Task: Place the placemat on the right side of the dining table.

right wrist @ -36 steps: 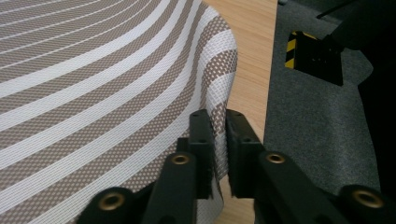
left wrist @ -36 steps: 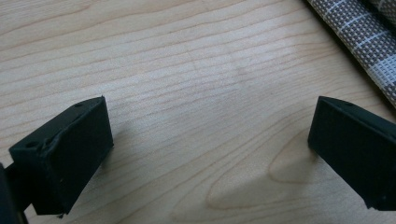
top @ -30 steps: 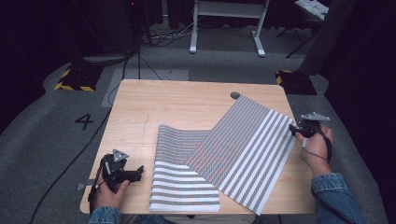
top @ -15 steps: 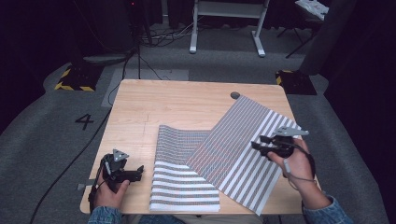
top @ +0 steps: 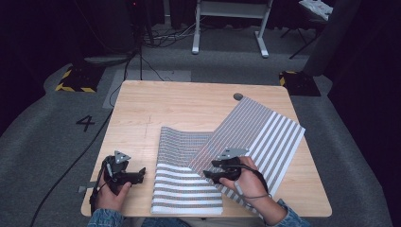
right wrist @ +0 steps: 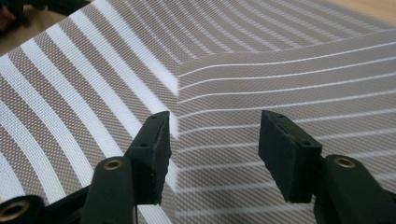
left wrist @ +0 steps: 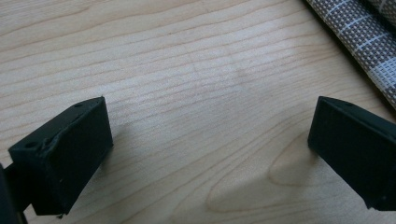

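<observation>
Right gripper (top: pixel 213 169): jaws apart, just been opening, nothing clamped, over the striped placemat (top: pixel 265 137) fold, apparently not touching. Placemat lies toward the table (top: pixel 189 101) front right. Left gripper (top: pixel 135 174): jaws apart, front left corner.

A large dark numeral "4" (top: pixel 85 123) is showing on the grey floor (top: pixel 42 142) left of the table (top: pixel 189 101); it is probably painted or taped there.

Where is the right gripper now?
In the high view, the right gripper hovers open over the striped woven placemats, near the table's front edge, right of centre.
</observation>
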The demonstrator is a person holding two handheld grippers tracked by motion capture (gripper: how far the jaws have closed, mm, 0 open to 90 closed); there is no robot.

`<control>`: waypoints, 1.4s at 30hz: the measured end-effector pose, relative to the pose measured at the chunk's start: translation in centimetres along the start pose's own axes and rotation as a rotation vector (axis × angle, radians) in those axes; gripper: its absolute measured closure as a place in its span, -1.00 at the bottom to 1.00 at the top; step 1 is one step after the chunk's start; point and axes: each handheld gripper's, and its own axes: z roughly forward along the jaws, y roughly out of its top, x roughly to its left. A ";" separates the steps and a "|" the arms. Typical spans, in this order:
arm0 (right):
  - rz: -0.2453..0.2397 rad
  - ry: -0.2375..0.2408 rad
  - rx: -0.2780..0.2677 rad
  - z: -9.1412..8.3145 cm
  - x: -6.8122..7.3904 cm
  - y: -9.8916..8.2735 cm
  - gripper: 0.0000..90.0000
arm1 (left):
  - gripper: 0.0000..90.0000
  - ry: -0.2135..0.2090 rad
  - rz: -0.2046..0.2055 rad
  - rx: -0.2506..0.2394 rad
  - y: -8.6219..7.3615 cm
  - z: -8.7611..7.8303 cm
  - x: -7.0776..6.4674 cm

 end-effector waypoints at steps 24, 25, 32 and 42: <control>-0.087 -0.023 0.070 1.0 -0.7 0.4 0.95 | -1.00 -0.003 -0.001 0.000 0.0 0.0 0.0; -0.113 -0.022 0.079 0.7 -0.6 0.5 0.95 | -1.00 -0.003 -0.001 0.000 0.0 0.0 0.0; -0.163 0.054 0.123 -2.7 0.2 -1.4 0.95 | -1.00 0.000 -0.001 -0.001 0.0 0.0 0.0; -0.125 0.109 0.116 -8.0 -0.7 -6.6 0.90 | -1.00 -0.001 -0.005 -0.002 0.1 0.1 0.0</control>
